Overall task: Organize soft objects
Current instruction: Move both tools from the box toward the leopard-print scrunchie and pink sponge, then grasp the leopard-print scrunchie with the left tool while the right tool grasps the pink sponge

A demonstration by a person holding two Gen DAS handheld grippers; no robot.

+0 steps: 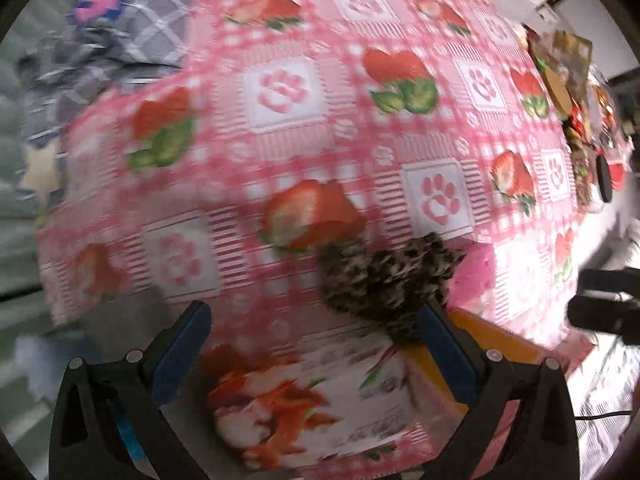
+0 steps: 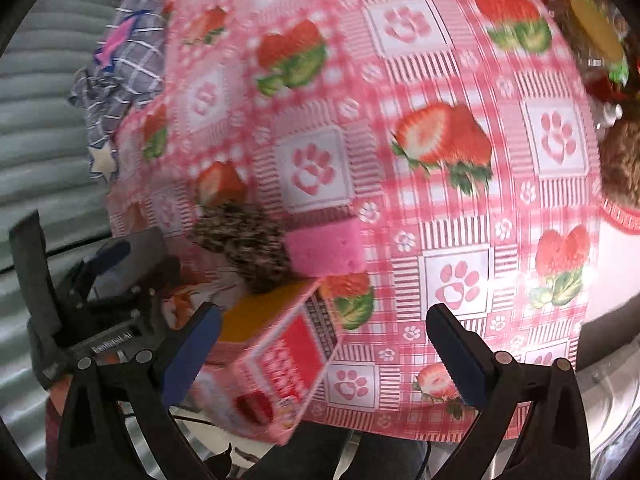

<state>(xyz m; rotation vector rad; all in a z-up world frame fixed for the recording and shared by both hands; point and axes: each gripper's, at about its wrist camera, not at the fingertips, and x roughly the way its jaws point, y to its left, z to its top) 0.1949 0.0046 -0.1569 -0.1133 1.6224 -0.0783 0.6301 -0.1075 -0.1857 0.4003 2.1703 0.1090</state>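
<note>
A dark speckled soft bundle (image 1: 384,280) lies on the strawberry tablecloth (image 1: 320,140), against the far edge of a printed cardboard box (image 1: 320,396). A pink sponge (image 1: 476,276) sits right of the bundle. My left gripper (image 1: 314,344) is open and empty, with the box between its fingers. In the right wrist view the bundle (image 2: 244,240) and pink sponge (image 2: 324,250) rest at the box (image 2: 280,352) top. My right gripper (image 2: 324,352) is open and empty, above the box's right side and the tablecloth (image 2: 440,220).
A grey plaid cloth (image 1: 120,40) with a pink shape lies at the table's far left, also in the right wrist view (image 2: 120,68). Cluttered packets (image 1: 576,92) line the far right edge. A brown fuzzy object (image 2: 622,160) sits at the right. The left gripper's body (image 2: 100,300) is beside the box.
</note>
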